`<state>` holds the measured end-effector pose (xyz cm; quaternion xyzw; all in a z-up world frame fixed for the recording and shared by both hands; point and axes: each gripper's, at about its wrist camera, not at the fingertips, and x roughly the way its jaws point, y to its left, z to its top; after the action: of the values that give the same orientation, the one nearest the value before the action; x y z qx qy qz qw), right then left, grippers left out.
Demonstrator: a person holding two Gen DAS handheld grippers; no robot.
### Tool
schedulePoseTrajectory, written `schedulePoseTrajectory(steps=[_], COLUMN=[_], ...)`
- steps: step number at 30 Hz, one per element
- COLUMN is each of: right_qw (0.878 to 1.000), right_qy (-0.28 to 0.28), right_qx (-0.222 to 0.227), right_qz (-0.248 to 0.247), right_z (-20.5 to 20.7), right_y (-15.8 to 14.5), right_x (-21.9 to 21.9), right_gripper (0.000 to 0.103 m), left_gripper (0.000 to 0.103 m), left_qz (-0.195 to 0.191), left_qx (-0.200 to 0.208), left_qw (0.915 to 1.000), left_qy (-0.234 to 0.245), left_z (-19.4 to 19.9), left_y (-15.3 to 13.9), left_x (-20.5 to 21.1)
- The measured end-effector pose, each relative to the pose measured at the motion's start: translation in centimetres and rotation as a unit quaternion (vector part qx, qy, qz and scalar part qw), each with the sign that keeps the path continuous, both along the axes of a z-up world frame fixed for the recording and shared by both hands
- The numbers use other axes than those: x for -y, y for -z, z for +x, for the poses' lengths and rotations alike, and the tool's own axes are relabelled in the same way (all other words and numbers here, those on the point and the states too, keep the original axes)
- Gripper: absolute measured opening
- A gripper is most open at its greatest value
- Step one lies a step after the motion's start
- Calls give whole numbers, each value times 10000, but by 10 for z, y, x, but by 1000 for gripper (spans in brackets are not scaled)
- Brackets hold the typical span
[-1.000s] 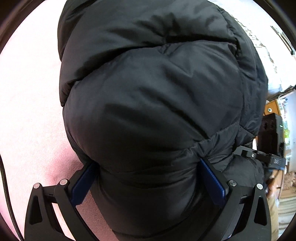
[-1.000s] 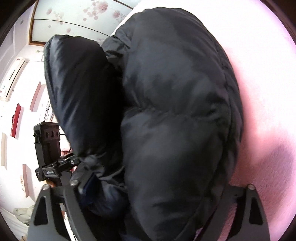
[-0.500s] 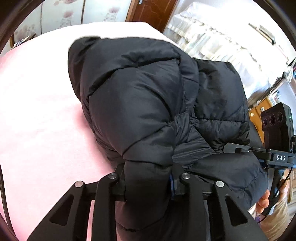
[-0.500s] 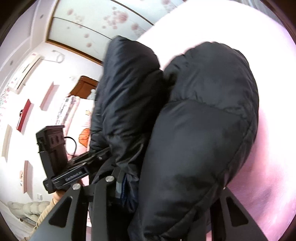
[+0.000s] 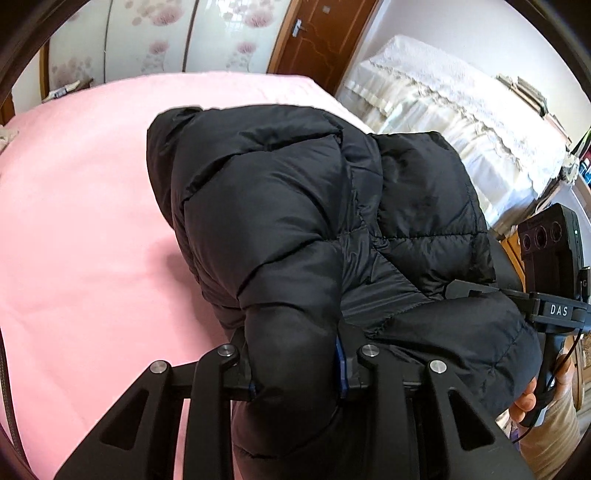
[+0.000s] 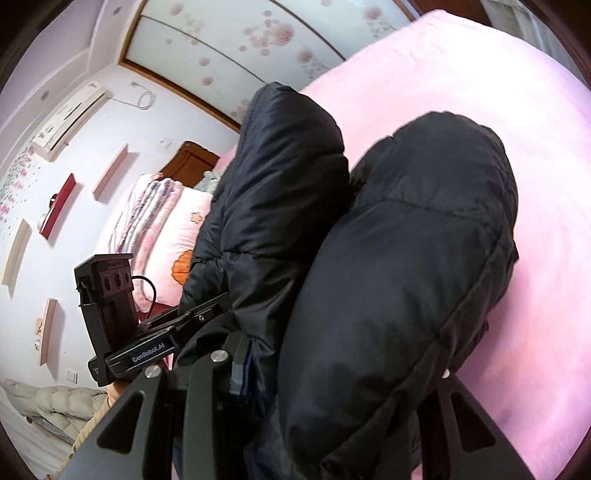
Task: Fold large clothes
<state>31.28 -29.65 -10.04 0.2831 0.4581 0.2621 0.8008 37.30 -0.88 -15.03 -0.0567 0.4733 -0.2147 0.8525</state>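
Left wrist view: My left claw point(image 5: 295, 373) pinches a thick roll of the black puffer jacket point(image 5: 314, 206), its blue-padded fingers point(image 5: 341, 363) pressed into the stuffing from both sides. The jacket is glossy quilted nylon, stitched into plump pillow-like panels, bunched in a rounded heap over the pink bedsheet point(image 5: 85, 221). At the right edge my right claw point(image 5: 550, 306), a black frame, is held low beside the jacket's hem, with my bare hand point(image 5: 532, 398) wrapped on its grip. Beyond the bed stand a brown wooden door point(image 5: 317, 33) and furniture draped in a white lace cover point(image 5: 461, 110).

Right wrist view: The jacket point(image 6: 399, 266) bulges in two fat lobes, filling the space between my right claw's fingers point(image 6: 236, 365); the far finger is hidden by fabric, so I cannot tell how tightly this claw grips. The left claw point(image 6: 155, 339) points in from the left, its tip buried in the jacket's folds. The sheet point(image 6: 517, 110) looks smooth and soft. A pink pillow point(image 6: 173, 251) lies at the headboard.
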Motion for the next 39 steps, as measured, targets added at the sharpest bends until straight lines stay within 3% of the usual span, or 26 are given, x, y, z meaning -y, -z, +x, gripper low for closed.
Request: schedulePoseTrajectory(steps=[6, 10, 16, 20, 24, 28, 33, 37, 39], right_qw=[9991, 9978, 9954, 9949, 9967, 9981, 9994, 9995, 9995], right_qy=[-69, -162, -406, -538, -589, -449, -194, -230, -202], right_qx=[426, 641, 831, 730, 413, 258, 266, 226, 210], right_qz=[46, 78, 266, 449, 385, 320, 127, -8, -116], right_z=[50, 97, 172, 216, 238, 248, 245, 235, 233], right_y=[-27, -37, -15, 25, 80, 125, 145, 148, 149], right_x=[-30, -79, -174, -232, -278, -308, -321, -314, -310], right_gripper=[35, 35, 35, 35, 35, 41, 50, 59, 62], left_gripper=[27, 27, 28, 28, 38, 51, 63, 88, 89], left_qz=[181, 212, 209, 10, 174, 42, 104, 164, 168], left_qx=[399, 604, 798, 631, 248, 305, 532, 554, 568], left_qw=[9990, 9975, 9933, 9891, 9827, 9715, 9640, 9609, 9584], left_qy=[-60, -309, -811, -1333, -1828, -2352, -2604, -2707, -2792], left_z=[29, 60, 96, 109, 109, 97, 86, 103, 97], left_y=[-37, -47, -27, 15, 78, 119, 132, 131, 128], left_x=[-49, -99, -197, -273, -309, -335, -336, -353, -353])
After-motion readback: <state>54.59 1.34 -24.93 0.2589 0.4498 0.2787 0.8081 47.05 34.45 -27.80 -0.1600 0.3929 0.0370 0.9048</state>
